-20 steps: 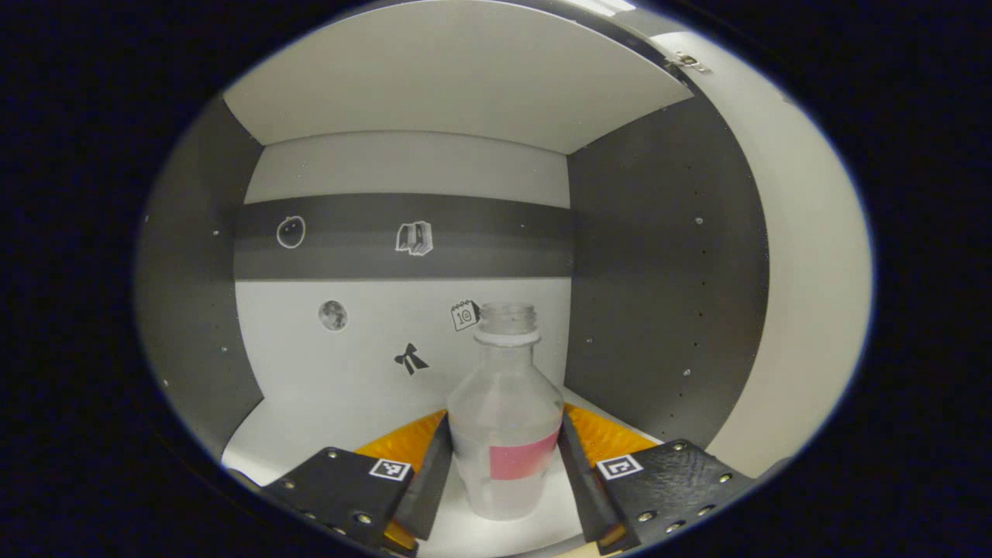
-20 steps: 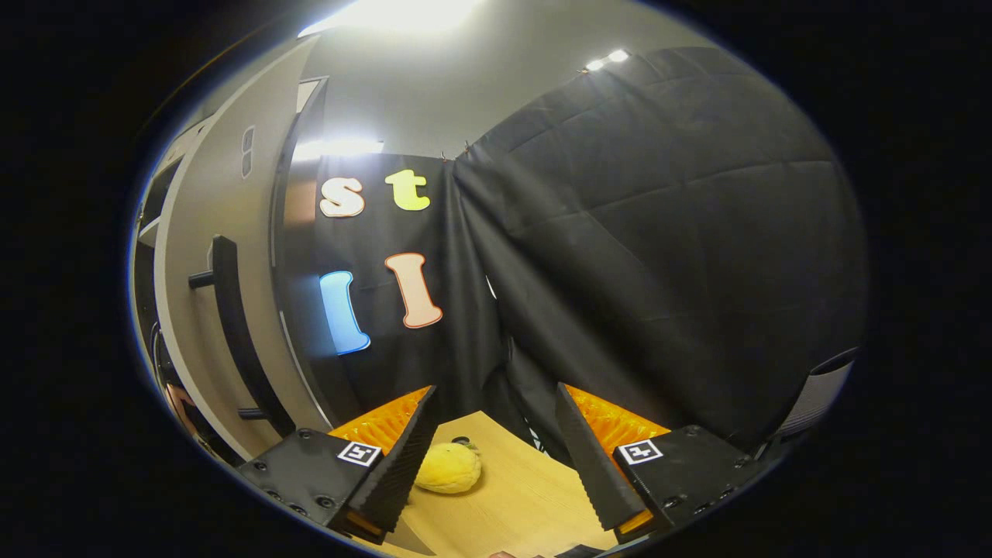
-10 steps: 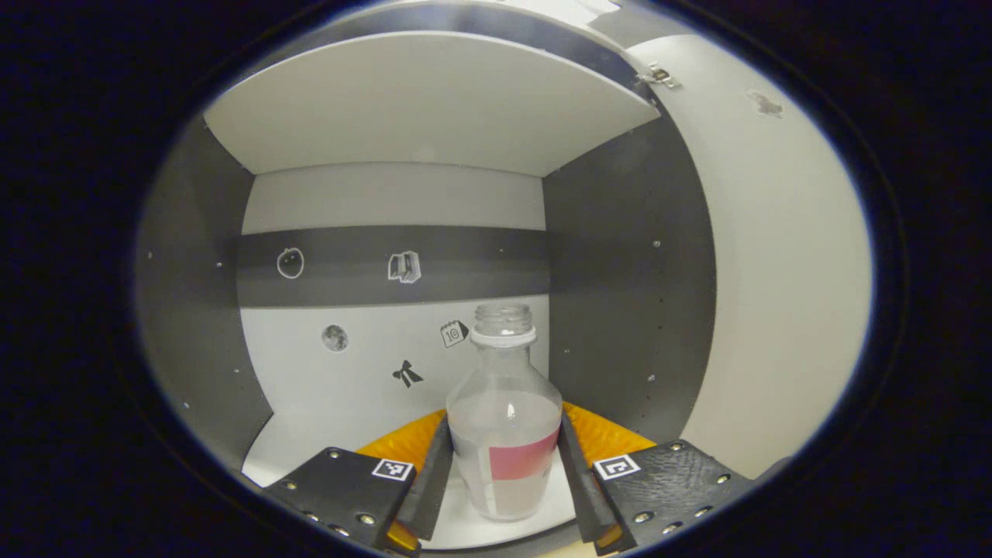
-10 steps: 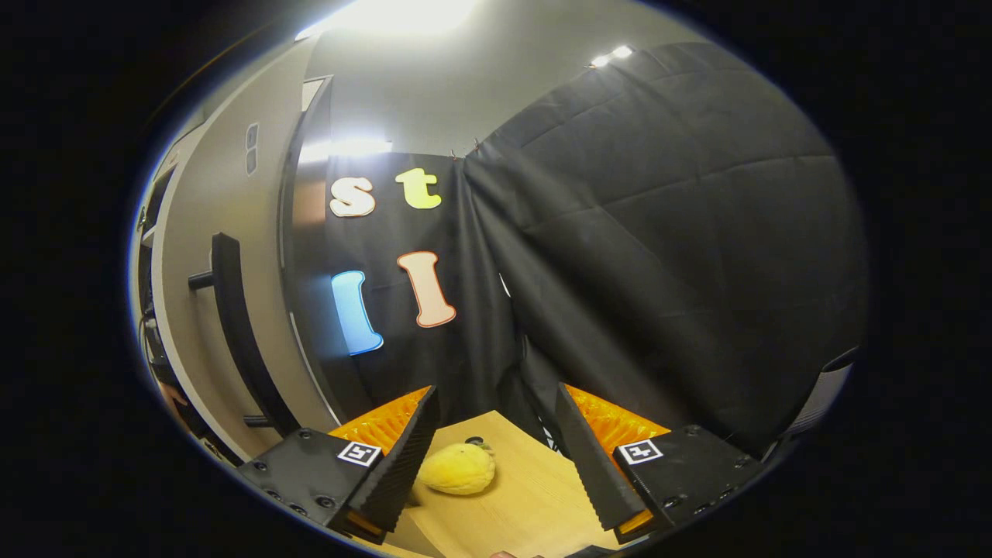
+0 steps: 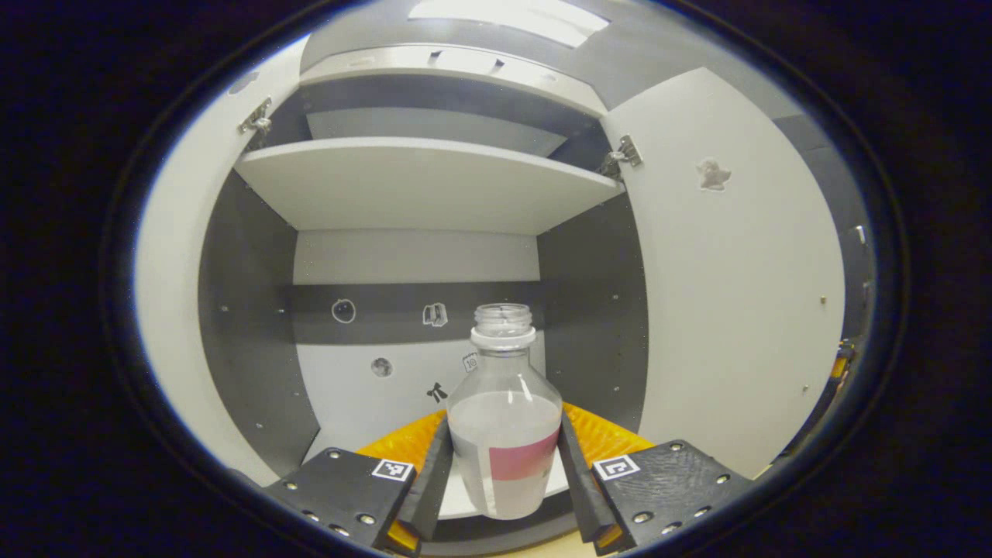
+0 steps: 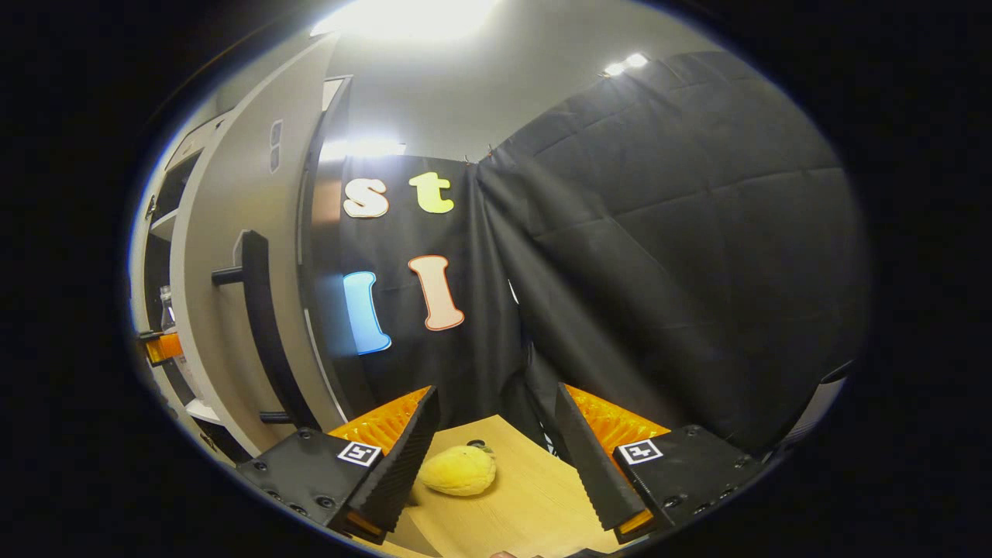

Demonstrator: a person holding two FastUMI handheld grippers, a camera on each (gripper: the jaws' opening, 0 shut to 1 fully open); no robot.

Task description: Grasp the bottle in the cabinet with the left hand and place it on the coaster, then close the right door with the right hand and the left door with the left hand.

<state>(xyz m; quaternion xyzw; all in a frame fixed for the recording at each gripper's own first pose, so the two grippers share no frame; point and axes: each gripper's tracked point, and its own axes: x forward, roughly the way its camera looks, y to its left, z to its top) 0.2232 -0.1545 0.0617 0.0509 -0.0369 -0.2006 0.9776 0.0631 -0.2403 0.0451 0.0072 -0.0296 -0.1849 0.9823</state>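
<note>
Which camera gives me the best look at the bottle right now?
The left gripper view. The bottle stands front and centre between the left tongs, neck, shoulder and label all plain, with both fingers pressing its sides. The right gripper view catches just a sliver of it at the far left, past the open cabinet door.

- One bottle (image 5: 504, 434)
- Two open cabinet doors (image 5: 744, 294)
- Five small stickers (image 5: 435, 314) on the cabinet's back wall
- One yellow fruit (image 6: 459, 470)

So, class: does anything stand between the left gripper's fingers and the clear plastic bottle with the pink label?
Nothing does. The left gripper has both fingers pressed against the sides of the clear plastic bottle.
</note>
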